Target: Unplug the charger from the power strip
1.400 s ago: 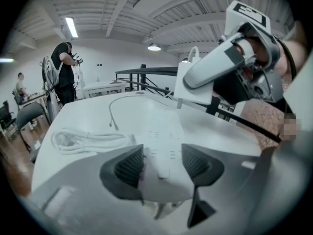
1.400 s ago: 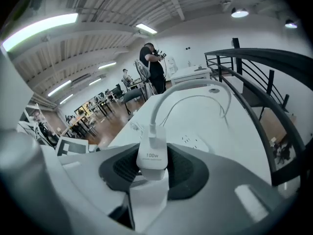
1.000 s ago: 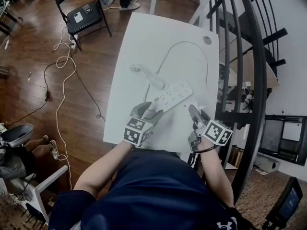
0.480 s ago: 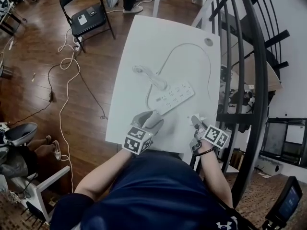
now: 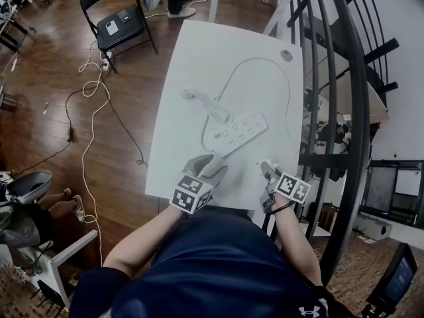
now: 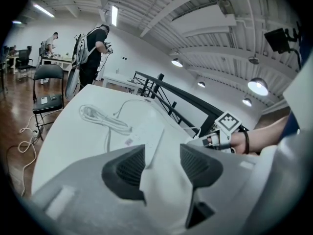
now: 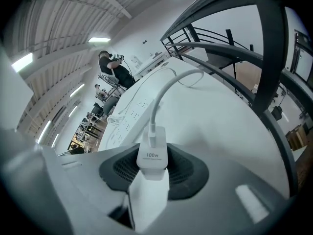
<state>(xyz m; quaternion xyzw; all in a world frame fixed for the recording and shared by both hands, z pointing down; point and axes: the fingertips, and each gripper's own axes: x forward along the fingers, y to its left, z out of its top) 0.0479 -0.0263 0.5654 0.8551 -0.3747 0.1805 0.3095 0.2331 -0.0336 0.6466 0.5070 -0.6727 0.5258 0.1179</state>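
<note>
Right gripper view shows the right tool clamped on the charger, already out of the power strip, which lies on the desk at eleven o'clock from that tool. The left tool has its jaws apart, just narrowing, with nothing between them. Unplugging looks done, with only setting the charger down left.

This is an open-plan office or lab workspace. It has a wood floor with loose cables at nine o'clock and a folding chair at eleven. A white work table sits beside a black railing at three. Strip lights hang overhead, and a person stands by far desks.
</note>
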